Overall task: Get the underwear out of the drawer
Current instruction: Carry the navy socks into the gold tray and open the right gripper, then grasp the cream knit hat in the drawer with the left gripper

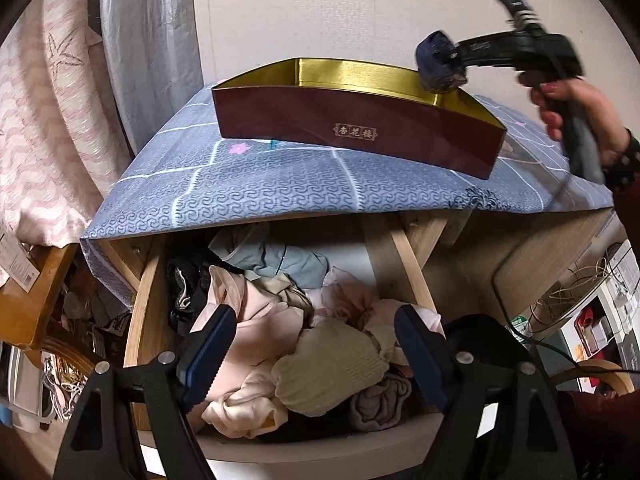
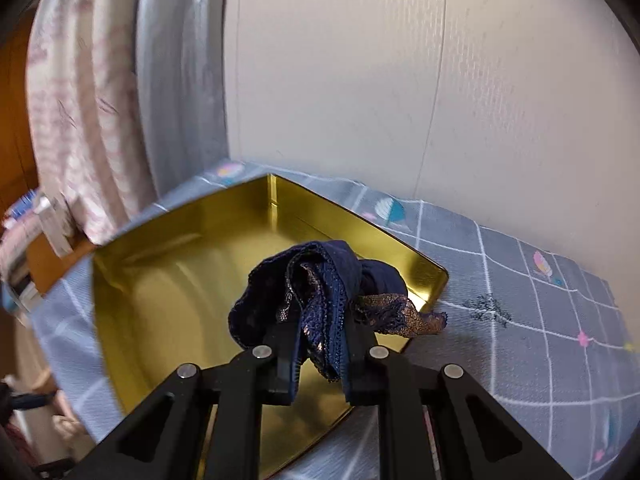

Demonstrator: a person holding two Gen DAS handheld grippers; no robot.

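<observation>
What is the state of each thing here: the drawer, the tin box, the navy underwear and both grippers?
Drawer: pulled open, full of crumpled clothes.
Tin box: lid off, nothing lying inside, standing on the grey cloth.
Navy lace underwear: bunched, held in the air above the box.
Right gripper: shut on the underwear.
Left gripper: open, holding nothing, above the drawer.
</observation>
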